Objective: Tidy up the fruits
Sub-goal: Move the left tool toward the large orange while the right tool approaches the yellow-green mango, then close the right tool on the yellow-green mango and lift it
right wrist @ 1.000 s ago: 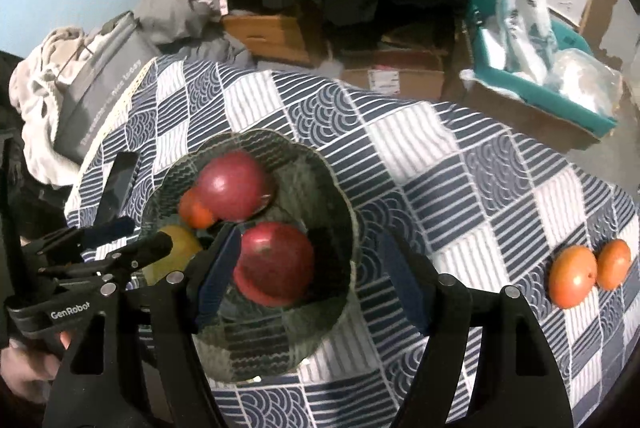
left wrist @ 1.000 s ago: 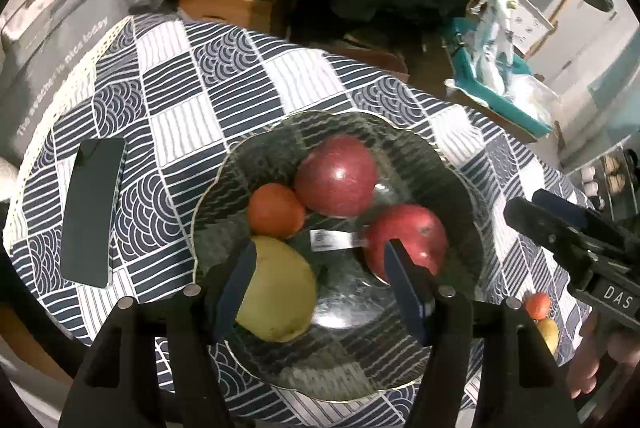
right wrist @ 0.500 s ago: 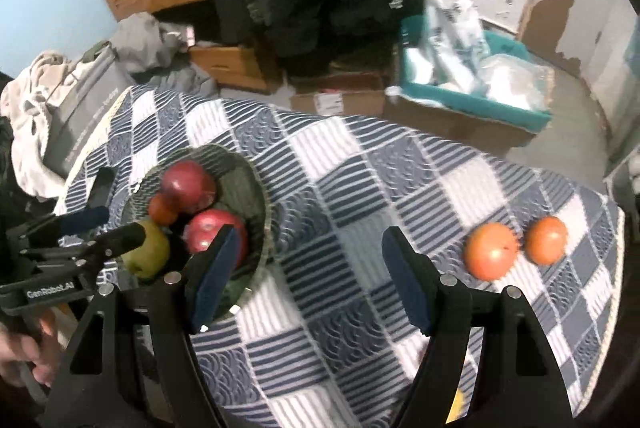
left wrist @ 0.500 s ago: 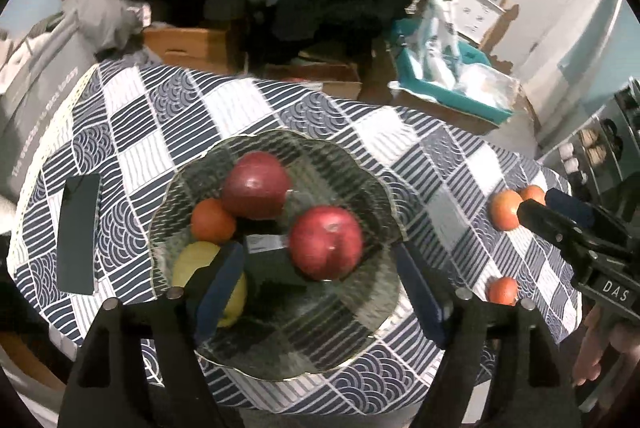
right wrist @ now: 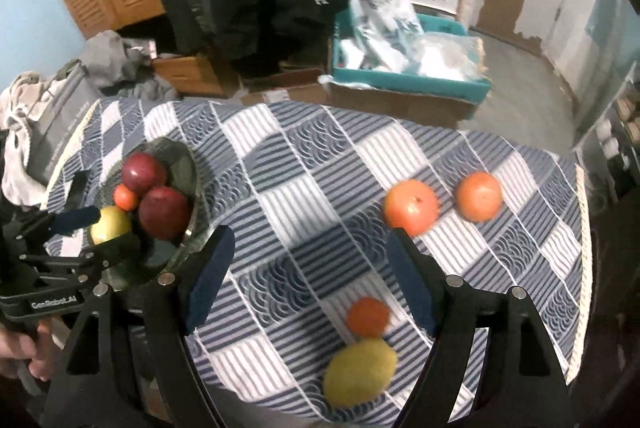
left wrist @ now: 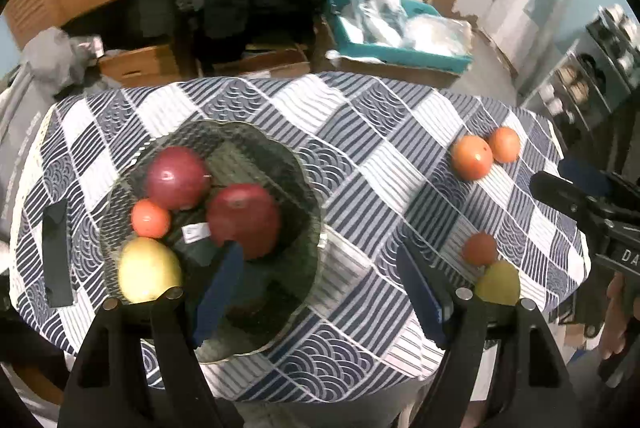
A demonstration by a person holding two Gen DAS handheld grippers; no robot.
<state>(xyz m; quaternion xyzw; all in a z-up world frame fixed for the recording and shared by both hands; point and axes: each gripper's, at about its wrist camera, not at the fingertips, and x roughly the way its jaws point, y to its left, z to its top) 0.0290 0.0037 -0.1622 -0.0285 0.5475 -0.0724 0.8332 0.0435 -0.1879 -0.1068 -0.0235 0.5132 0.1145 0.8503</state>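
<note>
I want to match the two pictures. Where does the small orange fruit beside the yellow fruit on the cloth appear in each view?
Left wrist: small orange fruit at lower right, above the yellow fruit.
Right wrist: low centre, between the open fingers.
Shared landmark: glass bowl.

— The cloth point(left wrist: 360, 132)?
— Navy and white checks; some squares striped, some with wave arcs.
— The bowl point(left wrist: 308, 196)?
— Dark, glassy; in it two deep red apples point(left wrist: 244, 216), a small orange point(left wrist: 151, 218), a yellow pear point(left wrist: 148, 270).
— On the cloth?
— Three oranges point(right wrist: 411, 207); one yellow lemon point(right wrist: 360, 372).
— The pads point(right wrist: 208, 280)?
— Blue, on black fingers.
</note>
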